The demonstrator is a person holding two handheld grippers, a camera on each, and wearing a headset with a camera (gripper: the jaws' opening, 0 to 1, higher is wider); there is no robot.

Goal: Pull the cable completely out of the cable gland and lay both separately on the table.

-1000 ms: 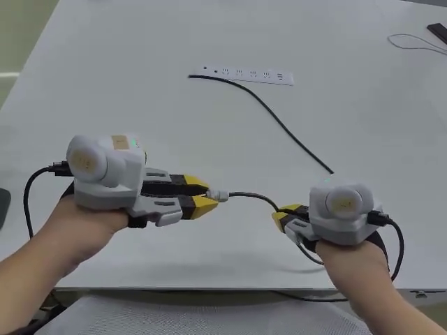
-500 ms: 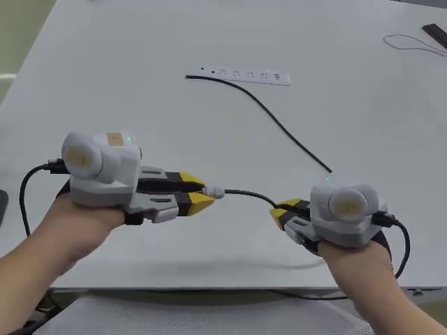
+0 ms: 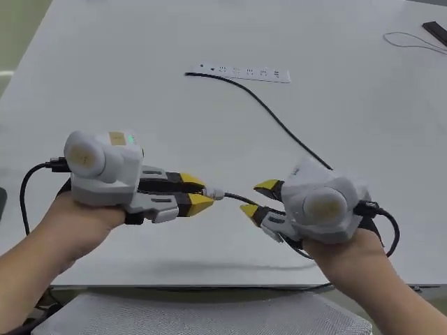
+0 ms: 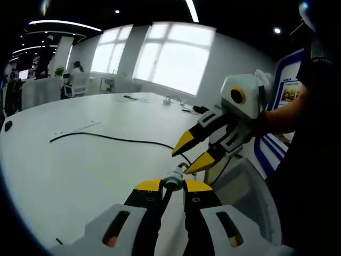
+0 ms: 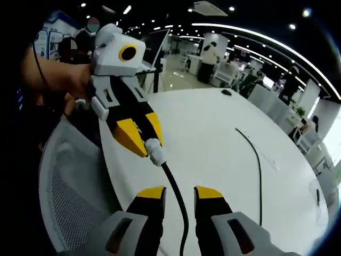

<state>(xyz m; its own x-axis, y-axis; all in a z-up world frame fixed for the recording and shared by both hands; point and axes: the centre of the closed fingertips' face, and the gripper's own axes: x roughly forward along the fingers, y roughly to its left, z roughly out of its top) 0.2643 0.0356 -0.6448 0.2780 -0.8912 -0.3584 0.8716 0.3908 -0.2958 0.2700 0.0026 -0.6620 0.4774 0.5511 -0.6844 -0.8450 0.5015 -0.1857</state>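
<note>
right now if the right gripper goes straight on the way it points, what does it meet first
Probably the gland, held by the left gripper ahead. The right gripper has the cable between its open jaws and would slide along it. Depth is unclear.

I see a smooth, matt white bench [image 3: 140,70]; the cable [image 5: 176,194] looks black and rubbery, the cable gland [image 5: 154,151] pale plastic.

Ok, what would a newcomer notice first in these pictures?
Near the front edge of the table, the left gripper is shut on a white cable gland with a black cable running out of it. The right gripper faces it, jaws open around that cable. Farther back lies a white power strip.
</note>
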